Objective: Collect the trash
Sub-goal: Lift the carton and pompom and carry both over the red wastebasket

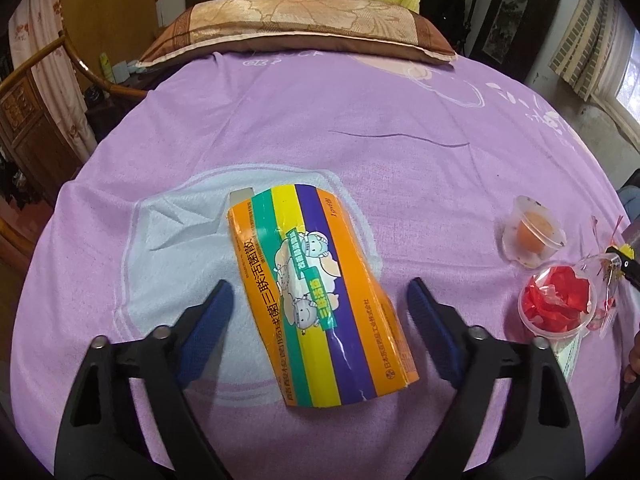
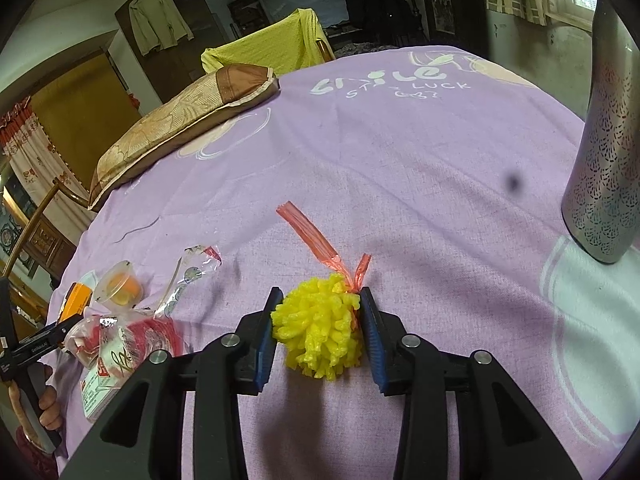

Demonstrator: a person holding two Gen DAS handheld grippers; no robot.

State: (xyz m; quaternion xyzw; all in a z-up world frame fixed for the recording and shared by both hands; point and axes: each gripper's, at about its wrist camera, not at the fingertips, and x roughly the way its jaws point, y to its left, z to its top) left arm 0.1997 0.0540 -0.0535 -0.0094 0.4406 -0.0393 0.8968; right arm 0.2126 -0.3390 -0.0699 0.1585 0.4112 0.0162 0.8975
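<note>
Now a flattened, striped carton (image 1: 320,292) in orange, green, yellow and purple lies on the purple bed sheet (image 1: 360,120) at the centre of the left view, between the left gripper's (image 1: 322,312) open fingers, which stand apart from its edges. At lower centre of the right view, the right gripper (image 2: 318,326) pinches a yellow frilly tuft (image 2: 318,328) tied with red plastic. Right of the carton, one clear cup (image 1: 534,236) holds something orange, another cup (image 1: 556,304) red scraps.

Metal flask (image 2: 604,168) — top cut off (right edge).
</note>
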